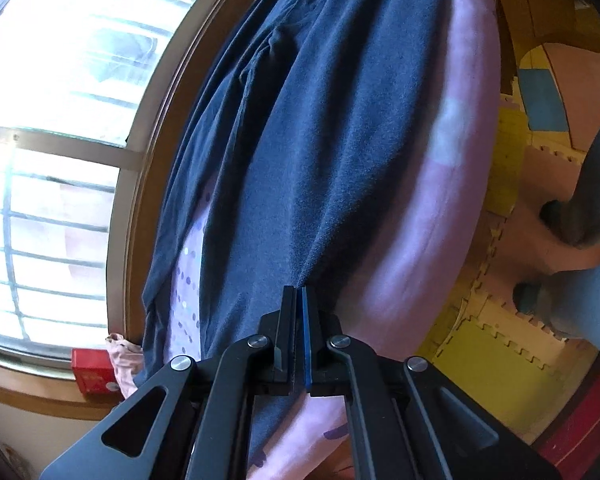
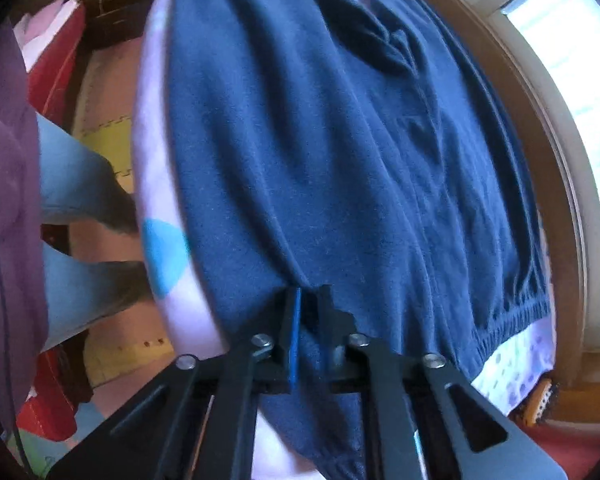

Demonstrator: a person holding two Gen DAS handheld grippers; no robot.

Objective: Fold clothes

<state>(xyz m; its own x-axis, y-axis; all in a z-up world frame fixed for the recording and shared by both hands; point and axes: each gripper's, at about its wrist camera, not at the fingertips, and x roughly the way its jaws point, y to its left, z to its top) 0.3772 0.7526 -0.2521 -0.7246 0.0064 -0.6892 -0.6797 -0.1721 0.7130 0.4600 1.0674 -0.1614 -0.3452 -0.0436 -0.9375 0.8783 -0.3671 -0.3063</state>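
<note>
A navy blue garment (image 1: pixel 320 140) with an elastic waistband (image 2: pixel 516 314) lies spread along a pink bedsheet (image 1: pixel 452 208). In the left wrist view my left gripper (image 1: pixel 299 292) is shut on the near edge of the cloth, and folds in the fabric run toward its tips. My right gripper (image 2: pixel 310 294) is shut on the garment (image 2: pixel 320 140) near the waistband end. There the cloth bunches between the jaws and drapes over the right finger. The part of the fabric under both grippers is hidden.
A bright barred window (image 1: pixel 52 160) in a wooden frame (image 1: pixel 140 208) borders the bed's far side. Coloured foam puzzle mats (image 1: pixel 500 352) cover the floor, where a person's jeans-clad legs (image 2: pixel 76 184) stand. A red box (image 1: pixel 92 372) sits on the sill.
</note>
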